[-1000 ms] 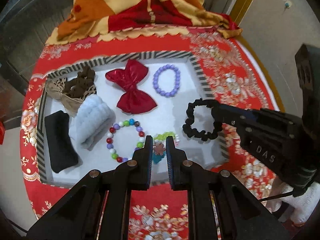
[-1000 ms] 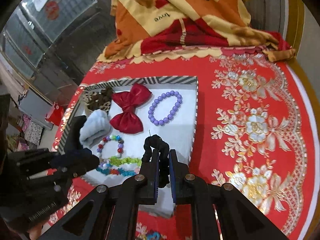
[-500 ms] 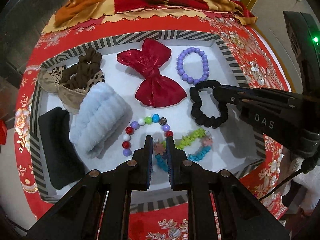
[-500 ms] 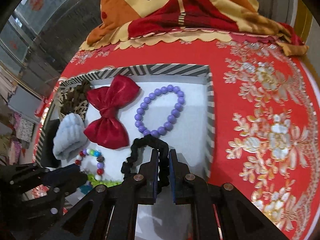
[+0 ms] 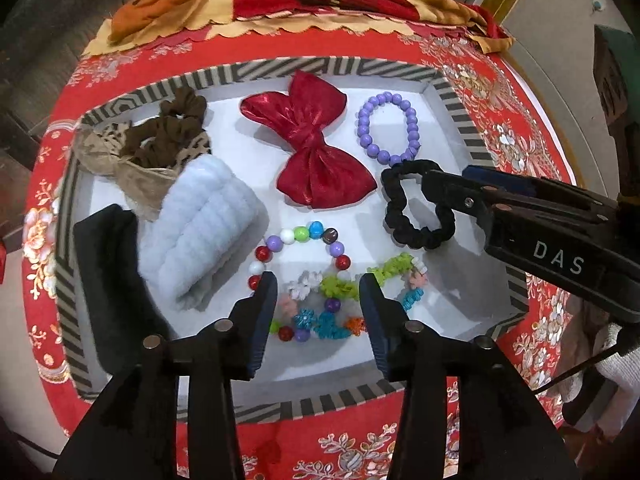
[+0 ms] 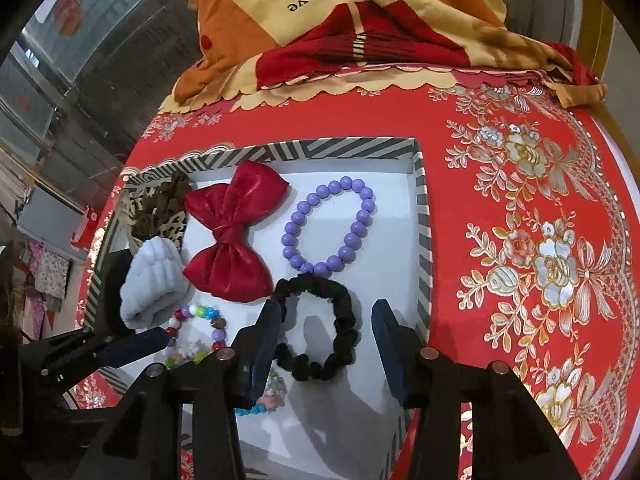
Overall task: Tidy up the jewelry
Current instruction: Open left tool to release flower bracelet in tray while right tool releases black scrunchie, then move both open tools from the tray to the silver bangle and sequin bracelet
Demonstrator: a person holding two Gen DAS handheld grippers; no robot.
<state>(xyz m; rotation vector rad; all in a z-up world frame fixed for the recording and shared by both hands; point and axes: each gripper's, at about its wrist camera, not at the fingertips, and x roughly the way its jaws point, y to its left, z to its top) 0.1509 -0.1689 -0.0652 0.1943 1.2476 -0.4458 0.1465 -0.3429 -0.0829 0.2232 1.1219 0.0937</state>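
Fingers of both the right gripper (image 6: 326, 340) and left gripper (image 5: 318, 304): now wide, formerly pinched. Black scrunchie (image 6: 320, 328) and flower bracelet (image 5: 352, 286) released into tray (image 6: 424, 216); placement likely complete.

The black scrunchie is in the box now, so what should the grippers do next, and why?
Probably lift the right gripper straight up and away. Its jaws are open, and the black scrunchie lies flat on the floor of the box, just below the purple bracelet. The left gripper is open too, over the flower band, so nothing is held.
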